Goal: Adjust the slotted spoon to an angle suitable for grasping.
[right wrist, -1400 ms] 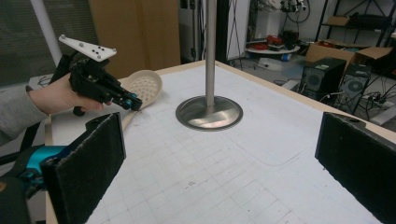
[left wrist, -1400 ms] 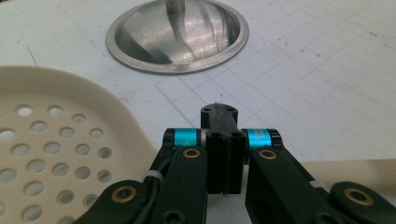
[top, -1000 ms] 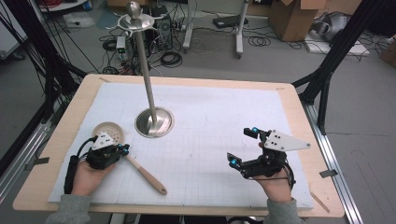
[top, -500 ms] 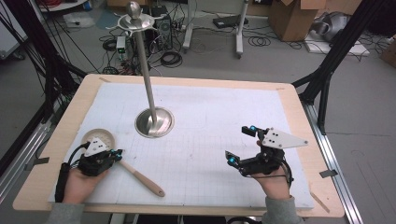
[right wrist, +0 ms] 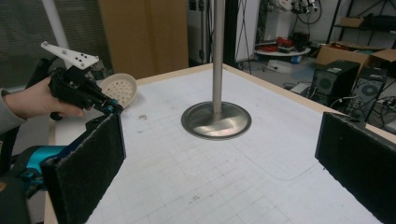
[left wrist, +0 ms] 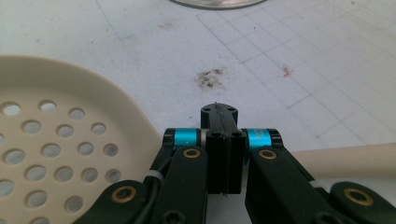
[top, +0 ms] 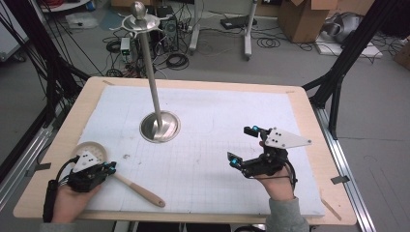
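Observation:
A cream slotted spoon [top: 140, 192] lies at the front left of the white mat, its perforated bowl [left wrist: 56, 140] to the left. My left gripper [top: 112, 167] sits low over the spoon's neck. In the left gripper view its jaws [left wrist: 219, 112] are shut flat together, and the handle [left wrist: 350, 156] runs out from under them to the right. I cannot tell whether it touches the spoon. My right gripper [top: 240, 144] hovers at the front right, open wide with nothing between its pads [right wrist: 88, 163]. In its view I see the left gripper [right wrist: 114, 108] and the spoon bowl [right wrist: 120, 88].
A tall metal stand rises from a round steel base [top: 159, 126] at the mat's centre left, with a hanging dish at its top [top: 140, 19]. The wooden table edge [top: 309, 101] frames the gridded mat. Cables and boxes lie on the floor beyond.
My left gripper has drawn back toward the front left, and the spoon has shifted that way with it. The right gripper has barely moved.

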The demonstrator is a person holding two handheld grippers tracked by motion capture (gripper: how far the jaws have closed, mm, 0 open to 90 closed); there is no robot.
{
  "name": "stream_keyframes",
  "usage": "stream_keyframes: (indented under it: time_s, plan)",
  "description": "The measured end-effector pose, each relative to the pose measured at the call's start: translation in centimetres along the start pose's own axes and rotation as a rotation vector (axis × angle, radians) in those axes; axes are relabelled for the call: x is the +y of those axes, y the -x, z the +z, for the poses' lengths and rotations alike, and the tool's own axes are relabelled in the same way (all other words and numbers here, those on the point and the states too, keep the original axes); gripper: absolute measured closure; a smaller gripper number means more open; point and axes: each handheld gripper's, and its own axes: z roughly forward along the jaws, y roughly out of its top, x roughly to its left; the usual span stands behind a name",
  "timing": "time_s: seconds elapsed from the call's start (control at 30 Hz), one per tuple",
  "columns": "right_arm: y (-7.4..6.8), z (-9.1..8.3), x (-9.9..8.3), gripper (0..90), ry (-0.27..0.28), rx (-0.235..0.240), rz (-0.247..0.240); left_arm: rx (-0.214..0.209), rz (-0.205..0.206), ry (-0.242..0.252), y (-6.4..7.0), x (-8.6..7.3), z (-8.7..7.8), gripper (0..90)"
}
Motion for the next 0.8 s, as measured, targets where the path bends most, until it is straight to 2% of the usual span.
stream_keyframes:
  time_s: [0.1, 0.17, 0.23, 0.4, 0.47, 0.5, 0.57, 0.73, 0.77, 0.8]
  plan:
    - [-0.1, 0.5, 0.2, 0.6, 0.002, 0.008, -0.006, -0.009, -0.003, 0.026, 0.0, -0.2, -0.2, 90.0]
    - [-0.1, 0.7, 0.3, 0.6, 0.003, 0.015, -0.009, -0.069, -0.007, 0.093, -0.1, -0.2, -0.9, 90.0]
    - [-0.1, 0.7, 0.3, 0.6, 0.010, 0.016, -0.006, -0.104, -0.004, 0.125, 0.3, 0.0, -1.6, 90.0]
    - [0.0, 0.8, 0.4, 0.6, 0.017, 0.019, 0.000, -0.127, 0.028, 0.118, 1.2, -0.3, -2.1, 89.9]
    - [0.0, 0.8, 0.6, 0.6, 0.028, 0.022, -0.003, -0.159, 0.034, 0.119, 1.7, -0.6, -2.3, 89.9]
    - [0.1, 0.8, 0.7, 0.6, 0.032, 0.022, -0.006, -0.174, 0.054, 0.111, 2.1, -0.8, -2.5, 89.9]
    - [0.1, 0.8, 0.7, 0.6, 0.034, 0.024, -0.007, -0.181, 0.058, 0.108, 2.3, -0.8, -2.5, 89.9]
    - [0.2, 0.9, 0.7, 0.6, 0.037, 0.025, -0.007, -0.229, 0.099, 0.088, 3.3, -1.0, -2.4, 89.9]
    - [0.2, 1.0, 0.7, 0.6, 0.036, 0.025, -0.003, -0.245, 0.119, 0.073, 3.6, -1.1, -2.3, 89.9]
    - [0.2, 1.0, 0.7, 0.6, 0.036, 0.025, -0.003, -0.245, 0.119, 0.073, 3.6, -1.1, -2.3, 89.9]
